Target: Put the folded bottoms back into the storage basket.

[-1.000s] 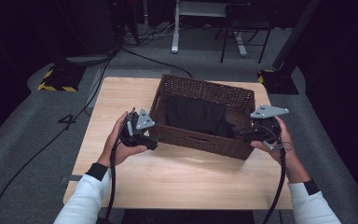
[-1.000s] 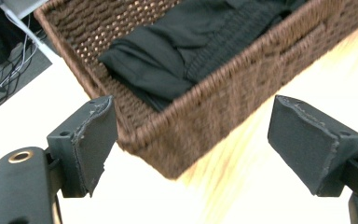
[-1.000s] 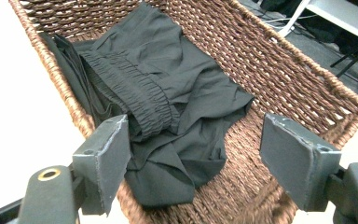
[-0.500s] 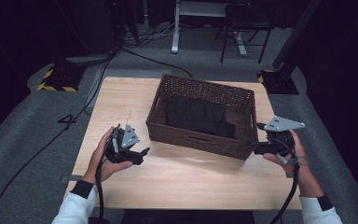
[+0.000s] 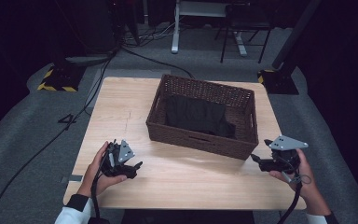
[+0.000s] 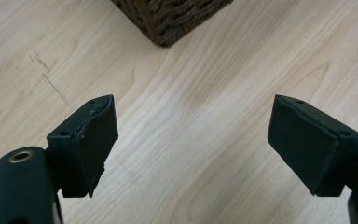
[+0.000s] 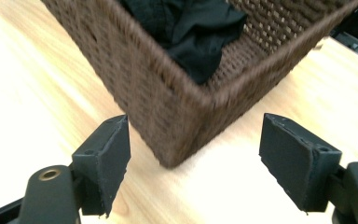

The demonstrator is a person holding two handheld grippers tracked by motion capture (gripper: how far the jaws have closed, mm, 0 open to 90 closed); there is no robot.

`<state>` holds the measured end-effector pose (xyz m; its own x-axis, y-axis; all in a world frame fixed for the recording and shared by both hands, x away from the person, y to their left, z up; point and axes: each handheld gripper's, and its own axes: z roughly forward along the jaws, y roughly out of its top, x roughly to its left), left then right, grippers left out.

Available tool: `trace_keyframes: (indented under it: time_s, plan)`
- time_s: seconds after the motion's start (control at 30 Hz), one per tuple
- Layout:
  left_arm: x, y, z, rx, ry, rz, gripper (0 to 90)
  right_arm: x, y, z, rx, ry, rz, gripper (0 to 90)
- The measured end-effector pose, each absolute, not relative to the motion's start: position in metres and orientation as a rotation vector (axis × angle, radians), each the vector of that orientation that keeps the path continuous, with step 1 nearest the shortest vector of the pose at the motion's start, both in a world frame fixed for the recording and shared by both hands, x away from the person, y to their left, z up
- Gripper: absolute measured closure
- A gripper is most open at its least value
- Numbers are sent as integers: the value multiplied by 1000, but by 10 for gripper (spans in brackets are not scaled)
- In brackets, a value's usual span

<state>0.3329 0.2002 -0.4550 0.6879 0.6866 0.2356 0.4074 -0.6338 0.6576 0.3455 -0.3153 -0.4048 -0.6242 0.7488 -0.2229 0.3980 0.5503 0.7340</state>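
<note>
Basket [image 5: 200, 135], one, brown wicker, rectangular, sits on the far-middle part of one light wood table [image 5: 121, 107]. Long axis of the basket runs roughly left-right across the table, slightly skewed, right end a little nearer the person. One black cloth [image 5: 196, 114] lies crumpled inside the basket, on its floor, bunched toward the near-right corner. One handle slot is cut into the near wall of the basket.

Two grippers, one per hand. Left gripper [image 5: 137, 165] is held near the table's front-left edge, well apart from the basket's near-left corner, pointing right and a bit toward the basket; in the left gripper view its jaws are spread wide with bare tabletop between them and the basket corner [image 6: 168, 18] up ahead. Right gripper [image 5: 255, 160] is just off the basket's near-right corner, pointing left at it; in the right gripper view its jaws are spread wide, nothing pinched, the basket corner [image 7: 177, 135] between and beyond them, not touching.

One "4" [image 5: 68, 121] is marked on the grey floor, left of the table. No readable brand or label on the basket or grippers. Faint pencil lines [image 6: 51, 79] mark the tabletop left of the basket.
</note>
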Motion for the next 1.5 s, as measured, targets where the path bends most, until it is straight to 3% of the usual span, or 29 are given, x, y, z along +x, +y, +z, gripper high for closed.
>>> trace_keyframes:
  time_s: [0.73,1.03,1.5]
  plan:
    - [325,224,-494,2335,911,564,163,335,-365,-487,1110,2284,849,251]
    - [329,248,-504,2191,1028,410,160,330,-388,-503,1230,2244,987,213]
    - [329,251,-505,2178,1049,408,146,331,-389,-504,1265,2213,976,180]
